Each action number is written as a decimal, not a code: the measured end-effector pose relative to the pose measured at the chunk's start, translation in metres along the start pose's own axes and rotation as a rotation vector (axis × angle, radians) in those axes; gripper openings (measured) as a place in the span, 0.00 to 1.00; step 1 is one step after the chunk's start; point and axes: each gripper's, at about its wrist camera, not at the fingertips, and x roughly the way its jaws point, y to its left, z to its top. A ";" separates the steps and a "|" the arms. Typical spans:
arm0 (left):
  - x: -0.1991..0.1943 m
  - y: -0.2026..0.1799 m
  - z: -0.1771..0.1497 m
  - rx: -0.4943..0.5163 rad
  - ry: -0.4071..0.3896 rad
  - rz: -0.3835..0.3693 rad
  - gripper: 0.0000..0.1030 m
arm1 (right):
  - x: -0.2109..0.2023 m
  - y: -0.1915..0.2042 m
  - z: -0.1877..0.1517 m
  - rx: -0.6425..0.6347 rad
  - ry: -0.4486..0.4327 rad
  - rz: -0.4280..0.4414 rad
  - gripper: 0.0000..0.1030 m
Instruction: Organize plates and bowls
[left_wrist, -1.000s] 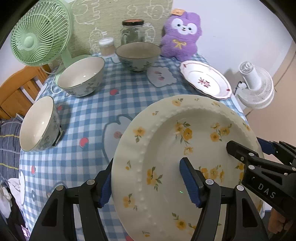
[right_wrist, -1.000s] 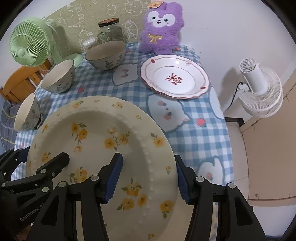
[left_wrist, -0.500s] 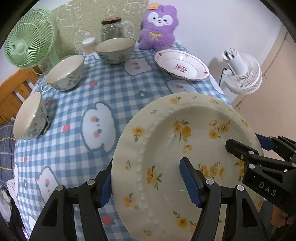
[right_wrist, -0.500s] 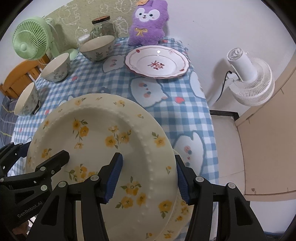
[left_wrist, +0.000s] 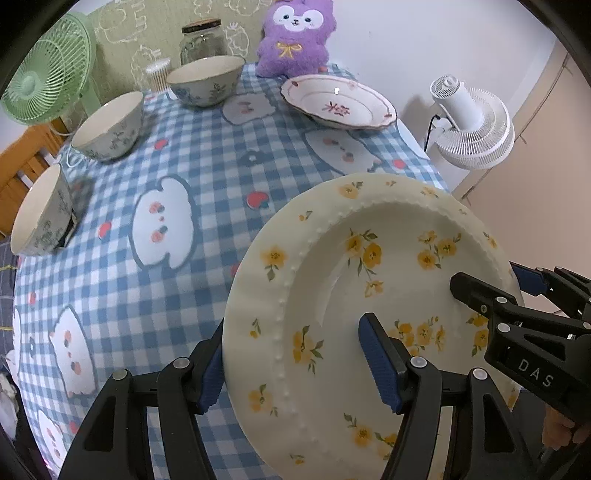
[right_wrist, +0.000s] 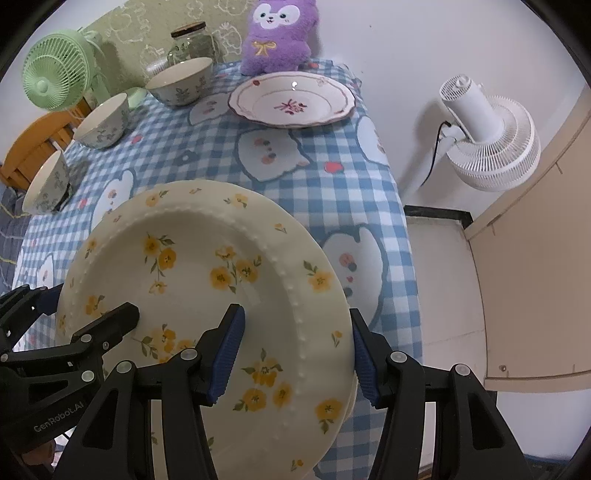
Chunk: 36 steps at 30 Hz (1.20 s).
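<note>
Plate with yellow flowers (left_wrist: 369, 295), cream with a beaded inner ring, held tilted in the air above the near right corner of the worktop (left_wrist: 207, 177). Left tool (left_wrist: 295, 365) grips the plate's left rim, one blue pad above and one beneath; right tool (right_wrist: 291, 354) grips the opposite rim likewise. In the right wrist view a second yellow-flowered rim (right_wrist: 332, 424) shows just below the held plate; whether the two touch cannot be told.

Relative to the held plate: a red-patterned scalloped plate (left_wrist: 338, 103) lies well apart toward the far right of the blue checked cloth, in front of a purple plush toy (left_wrist: 295, 37). Three floral bowls stand separately along the far and left side: far bowl (left_wrist: 205, 79), middle bowl (left_wrist: 109, 125), near bowl (left_wrist: 38, 214). A glass jar (left_wrist: 201, 38) and a green fan (left_wrist: 40, 77) stand behind the bowls; a white fan (left_wrist: 472, 125) stands off the worktop to the right.

Step in hand, as judged: two-handed carrying of one plate toward a stack. The next move calls for levelling the plate, centring it over the chosen plate, lowering until it seats, then opening both tools together so that neither rim drags.
</note>
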 end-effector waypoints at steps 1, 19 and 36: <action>0.001 -0.001 -0.001 0.000 0.002 -0.001 0.66 | 0.001 -0.001 -0.002 0.004 0.004 0.000 0.57; 0.010 -0.010 -0.015 0.020 0.001 0.020 0.67 | 0.014 -0.011 -0.020 0.072 0.036 0.016 0.56; 0.025 0.001 -0.026 -0.042 0.028 -0.022 0.67 | 0.020 0.005 -0.025 0.030 0.016 -0.074 0.57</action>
